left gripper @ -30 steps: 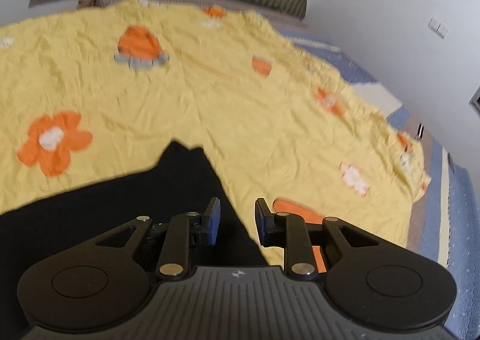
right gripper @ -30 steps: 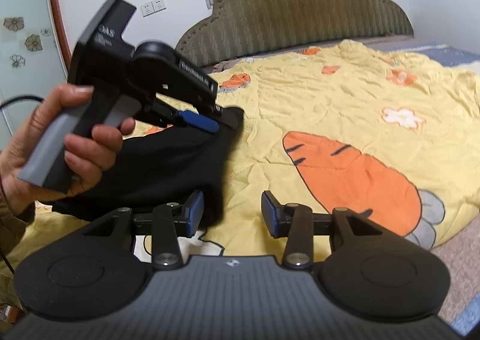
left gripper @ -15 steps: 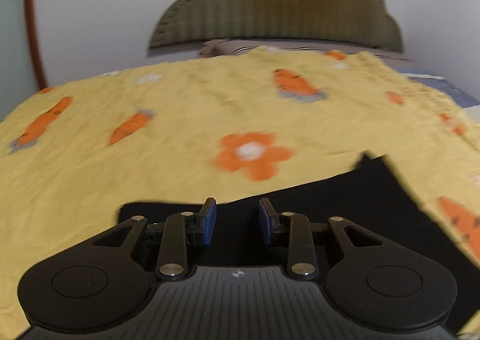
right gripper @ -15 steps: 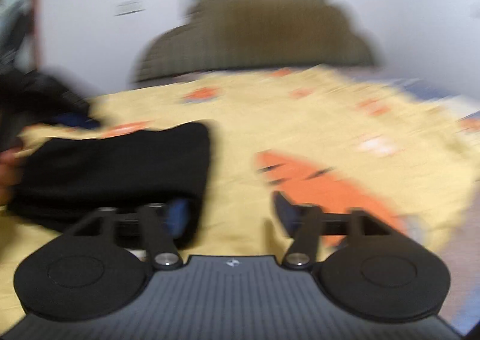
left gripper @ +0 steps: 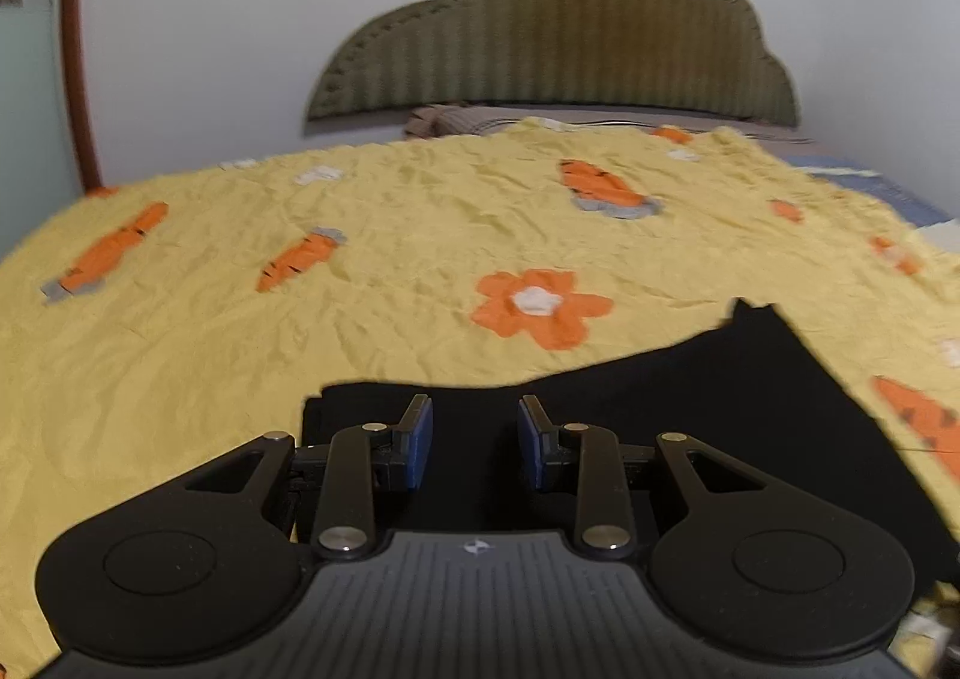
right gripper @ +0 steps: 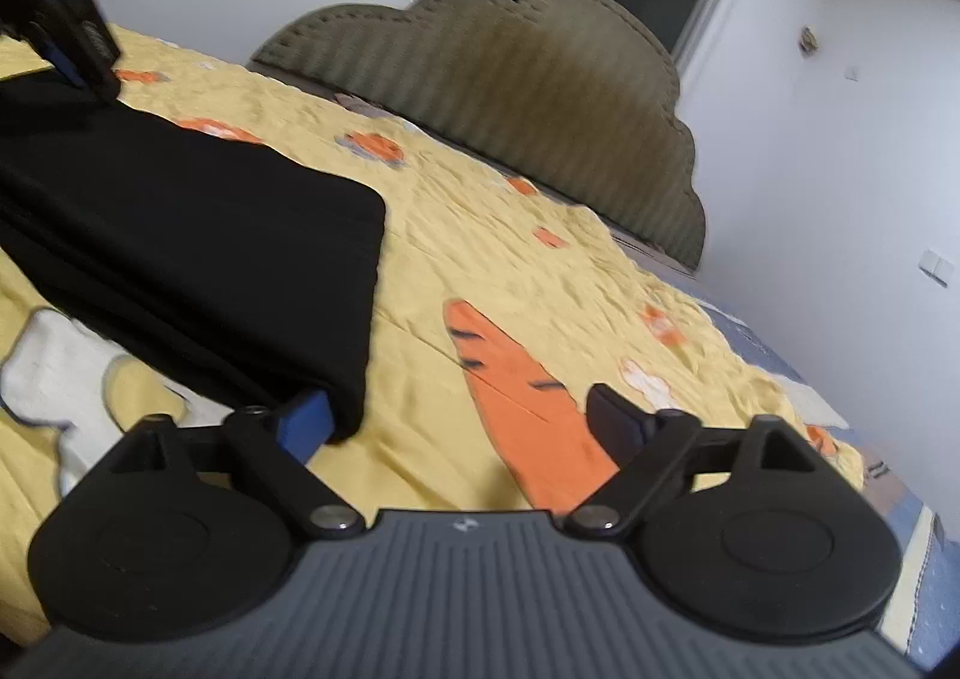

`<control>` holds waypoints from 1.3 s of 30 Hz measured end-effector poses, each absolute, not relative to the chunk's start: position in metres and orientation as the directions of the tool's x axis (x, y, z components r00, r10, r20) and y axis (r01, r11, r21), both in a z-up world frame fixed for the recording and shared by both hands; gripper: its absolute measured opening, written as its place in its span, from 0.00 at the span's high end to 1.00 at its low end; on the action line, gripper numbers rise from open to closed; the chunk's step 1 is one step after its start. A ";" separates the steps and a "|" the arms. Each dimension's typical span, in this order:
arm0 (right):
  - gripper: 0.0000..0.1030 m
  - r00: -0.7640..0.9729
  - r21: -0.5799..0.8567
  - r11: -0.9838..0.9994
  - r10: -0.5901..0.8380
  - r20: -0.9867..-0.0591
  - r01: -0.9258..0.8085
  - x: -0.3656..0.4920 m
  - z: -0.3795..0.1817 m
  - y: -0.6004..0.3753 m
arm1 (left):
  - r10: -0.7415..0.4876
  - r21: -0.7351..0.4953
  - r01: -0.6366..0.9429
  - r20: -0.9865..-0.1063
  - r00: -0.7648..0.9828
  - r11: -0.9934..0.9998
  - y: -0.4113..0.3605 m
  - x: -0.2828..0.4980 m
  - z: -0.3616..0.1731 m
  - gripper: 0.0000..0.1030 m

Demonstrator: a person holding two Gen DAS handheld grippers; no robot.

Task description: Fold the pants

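Pants (right gripper: pixel 198 253) are lying folded into a thick black stack on the yellow quilt (left gripper: pixel 420 235), near the bed's foot, with the headboard (right gripper: pixel 540 97) well beyond. You are spreading your right gripper (right gripper: pixel 462 409) wide; its jaws are opening, and only the stack's near corner is draping over the left pad (right gripper: pixel 306 421), with nothing pinched. You are hovering your left gripper (left gripper: pixel 474 433) over the stack's other end, jaws narrowly parted and, as far as the view shows, gripping nothing. Judging by the tidy layered edge, most of the folding is looking done. You are probably left with one last fold or some smoothing.
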State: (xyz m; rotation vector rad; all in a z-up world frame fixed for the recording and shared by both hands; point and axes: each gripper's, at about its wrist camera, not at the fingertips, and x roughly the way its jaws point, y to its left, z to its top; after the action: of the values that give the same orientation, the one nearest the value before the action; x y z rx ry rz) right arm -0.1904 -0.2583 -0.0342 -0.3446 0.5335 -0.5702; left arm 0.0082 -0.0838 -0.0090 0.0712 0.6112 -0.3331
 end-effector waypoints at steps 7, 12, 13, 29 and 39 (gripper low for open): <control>0.10 0.703 -0.480 0.775 -0.604 -0.376 0.410 -0.188 -0.036 -0.253 | -0.361 -0.024 0.451 -0.639 0.679 0.892 -0.053 -0.027 -0.016 0.71; 0.03 0.699 -0.535 0.745 -0.624 -0.350 0.398 -0.191 -0.040 -0.256 | -0.325 0.090 0.479 -0.625 0.710 0.873 -0.041 -0.050 -0.025 0.71; 0.02 0.696 -0.560 0.730 -0.633 -0.339 0.392 -0.191 -0.041 -0.253 | -0.324 0.097 0.482 -0.626 0.710 0.871 -0.039 -0.053 -0.025 0.71; 0.05 0.863 -0.390 0.894 -0.364 -0.351 0.218 -0.179 0.017 -0.200 | -0.347 0.046 0.474 -0.620 0.704 0.879 -0.010 -0.053 -0.001 0.63; 0.23 0.929 -0.420 0.907 -0.164 -0.331 0.010 -0.147 0.001 -0.141 | -0.183 0.078 0.272 -0.563 0.806 0.959 0.037 -0.035 0.005 0.47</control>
State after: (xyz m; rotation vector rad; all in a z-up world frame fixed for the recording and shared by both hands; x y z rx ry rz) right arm -0.1468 -0.1412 0.0006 -0.4263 0.3698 -0.0921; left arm -0.0346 0.0370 0.0047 0.1576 0.5854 -0.2444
